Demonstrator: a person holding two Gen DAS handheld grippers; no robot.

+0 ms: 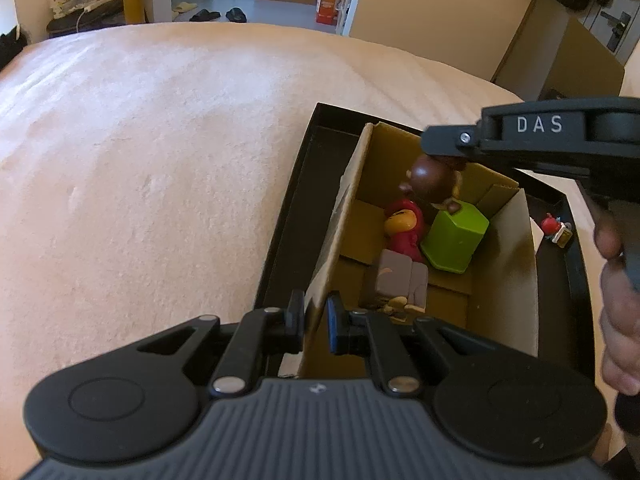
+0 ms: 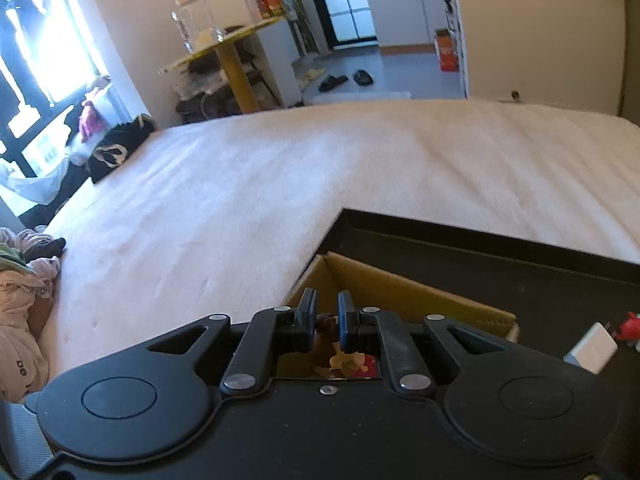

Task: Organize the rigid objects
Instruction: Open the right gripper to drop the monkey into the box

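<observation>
The left gripper (image 1: pixel 315 320) was clamped on the near left wall of the cardboard box (image 1: pixel 505 264), its two pads pressed on the thin card from both sides. This box stood inside a black tray (image 1: pixel 280 240), which lay on a pale pink blanket (image 1: pixel 140 160) covering the bed.

The right gripper (image 2: pixel 327 322) was closed on a brown figure (image 1: pixel 430 180) and held it by the top, over the far part of the box. In the right wrist view only a small brown piece showed between the pads, so the exact place of the grip was hard to see.

Inside the box lay a red and yellow figure (image 1: pixel 404 224), a green block (image 1: pixel 456 236) just right of it, and a grey piece (image 1: pixel 400 280) nearer. The feet of the brown figure were touching or nearly touching the green block. A small red toy (image 1: pixel 550 226) lay in the tray, right of the box, apart from it. A person's hand (image 1: pixel 616 280) was at the right edge.
</observation>
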